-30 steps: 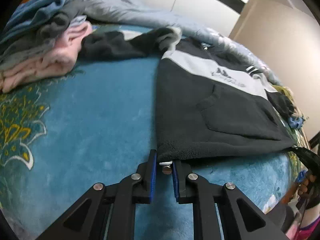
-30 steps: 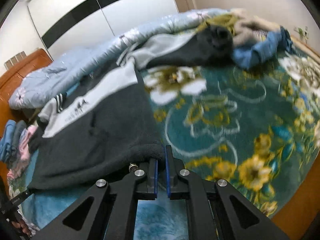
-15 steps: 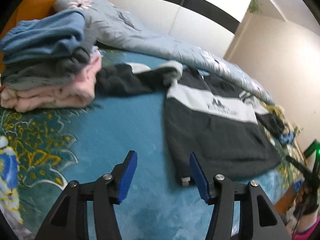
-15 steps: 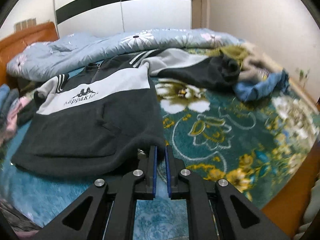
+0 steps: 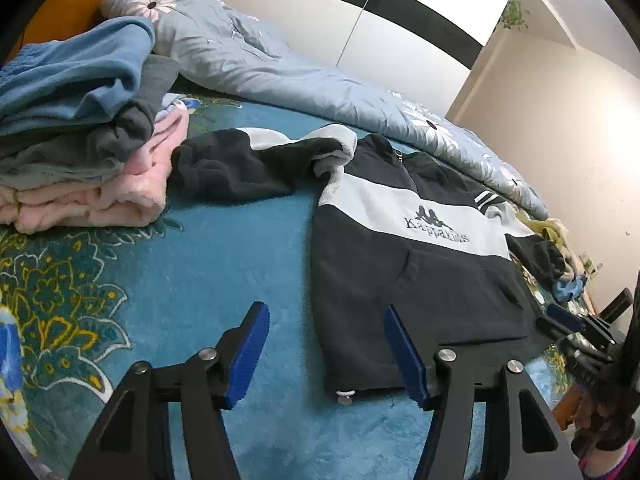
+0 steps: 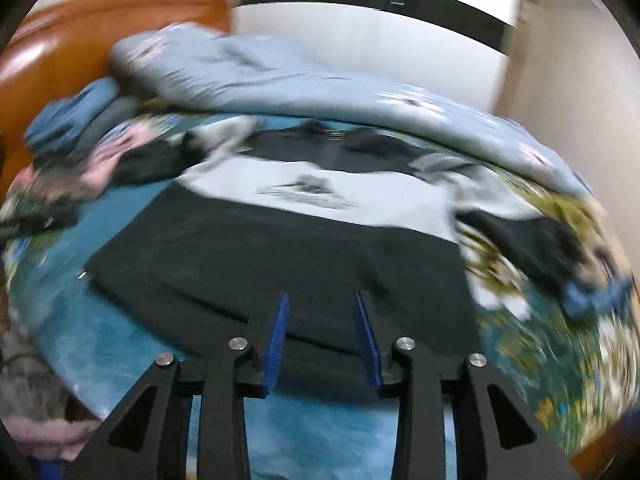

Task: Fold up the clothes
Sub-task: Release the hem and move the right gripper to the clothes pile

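A black and white fleece jacket [image 5: 416, 256] lies spread flat, front up, on the teal flowered bed cover [image 5: 200, 272]. Its left sleeve [image 5: 240, 168] stretches toward a pile of clothes. My left gripper [image 5: 324, 324] is open and empty, raised above the jacket's lower left corner. In the blurred right wrist view my right gripper [image 6: 320, 312] is open and empty over the jacket's bottom hem [image 6: 280, 280]. The right gripper also shows at the right edge of the left wrist view [image 5: 576, 328].
A stack of folded pink, grey and blue clothes [image 5: 80, 140] sits at the left by the wooden headboard [image 6: 80, 40]. A light blue quilt [image 5: 300, 80] lies along the far side. Loose clothes [image 6: 592, 292] lie at the right.
Both grippers have let go of the jacket's bottom corners and opened. The left one rose and drew back; the right one swung left, from the corner to the middle of the hem.
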